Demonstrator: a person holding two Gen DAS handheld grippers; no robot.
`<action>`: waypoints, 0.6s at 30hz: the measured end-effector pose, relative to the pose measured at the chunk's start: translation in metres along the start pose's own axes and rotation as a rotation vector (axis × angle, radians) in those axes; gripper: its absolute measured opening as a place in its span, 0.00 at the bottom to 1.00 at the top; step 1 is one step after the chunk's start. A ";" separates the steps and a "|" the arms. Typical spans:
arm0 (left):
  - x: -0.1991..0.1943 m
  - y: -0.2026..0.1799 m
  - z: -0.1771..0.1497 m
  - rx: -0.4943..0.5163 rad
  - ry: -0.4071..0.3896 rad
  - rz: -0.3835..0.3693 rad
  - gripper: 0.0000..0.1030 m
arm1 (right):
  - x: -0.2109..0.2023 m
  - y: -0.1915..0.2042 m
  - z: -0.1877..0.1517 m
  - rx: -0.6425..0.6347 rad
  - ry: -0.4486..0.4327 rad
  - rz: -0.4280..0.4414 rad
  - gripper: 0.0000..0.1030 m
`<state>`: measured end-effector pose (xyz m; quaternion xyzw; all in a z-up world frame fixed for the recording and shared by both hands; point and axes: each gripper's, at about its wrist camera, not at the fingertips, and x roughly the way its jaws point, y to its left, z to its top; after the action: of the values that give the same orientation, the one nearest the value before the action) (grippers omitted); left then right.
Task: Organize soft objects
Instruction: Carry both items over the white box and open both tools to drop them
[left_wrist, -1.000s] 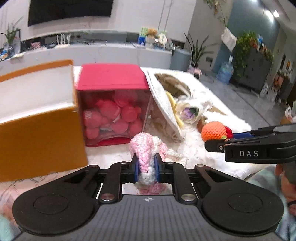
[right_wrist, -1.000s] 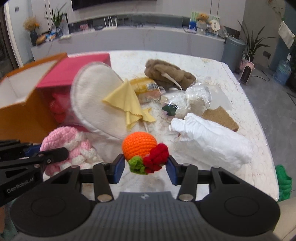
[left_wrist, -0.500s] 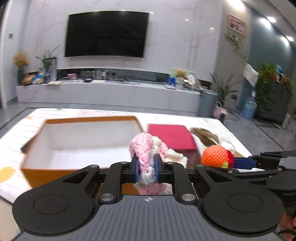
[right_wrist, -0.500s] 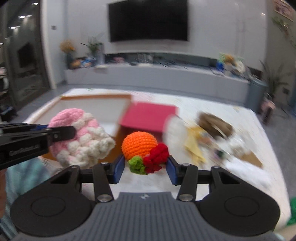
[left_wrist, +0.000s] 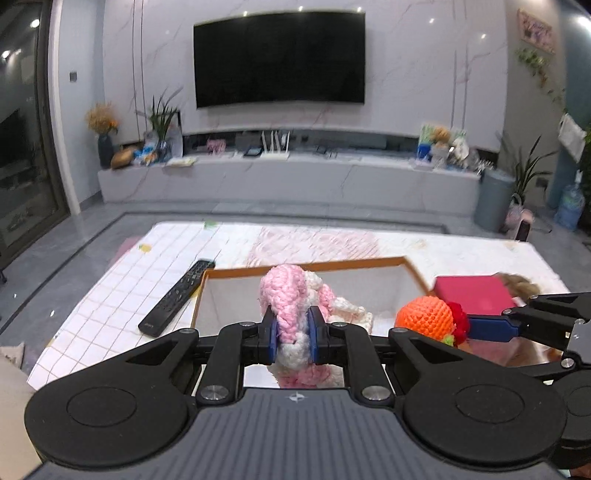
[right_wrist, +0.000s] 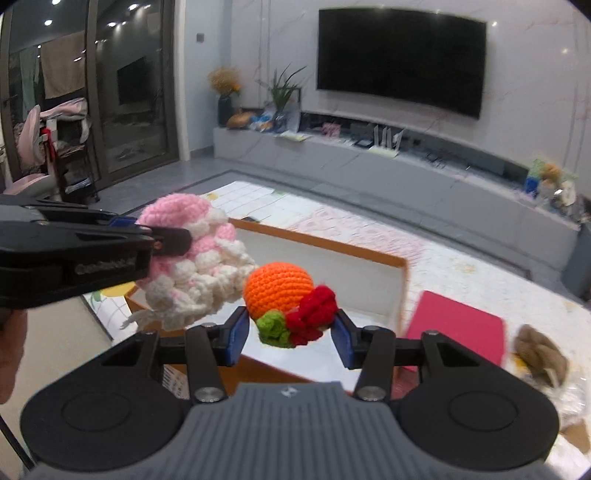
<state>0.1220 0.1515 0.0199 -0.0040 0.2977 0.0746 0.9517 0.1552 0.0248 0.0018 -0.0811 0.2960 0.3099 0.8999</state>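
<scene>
My left gripper is shut on a pink and white crochet toy, held in the air over the near side of an open orange box with a white inside. The toy also shows in the right wrist view. My right gripper is shut on an orange crochet ball with red and green trim, beside the pink toy and above the same box. The ball shows in the left wrist view at the box's right end.
A red-lidded box stands right of the orange box. A black remote lies left of it on the tiled table cover. A brown fuzzy item and clear plastic lie at the right. A TV wall is behind.
Both grippers have risen and swung left with their toys, from the clutter by the red box to above the open orange box. Both grips are unchanged.
</scene>
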 end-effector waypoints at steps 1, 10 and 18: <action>0.010 0.000 0.002 0.005 0.028 0.004 0.17 | 0.007 0.002 0.003 0.006 0.013 0.008 0.47; 0.071 0.004 -0.004 0.119 0.202 0.050 0.17 | 0.078 -0.010 0.015 0.071 0.154 0.043 0.47; 0.101 0.008 -0.012 0.188 0.314 0.068 0.18 | 0.127 -0.012 0.011 0.079 0.300 0.088 0.47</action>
<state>0.1955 0.1731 -0.0468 0.0835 0.4482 0.0771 0.8867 0.2481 0.0840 -0.0636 -0.0779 0.4421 0.3215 0.8337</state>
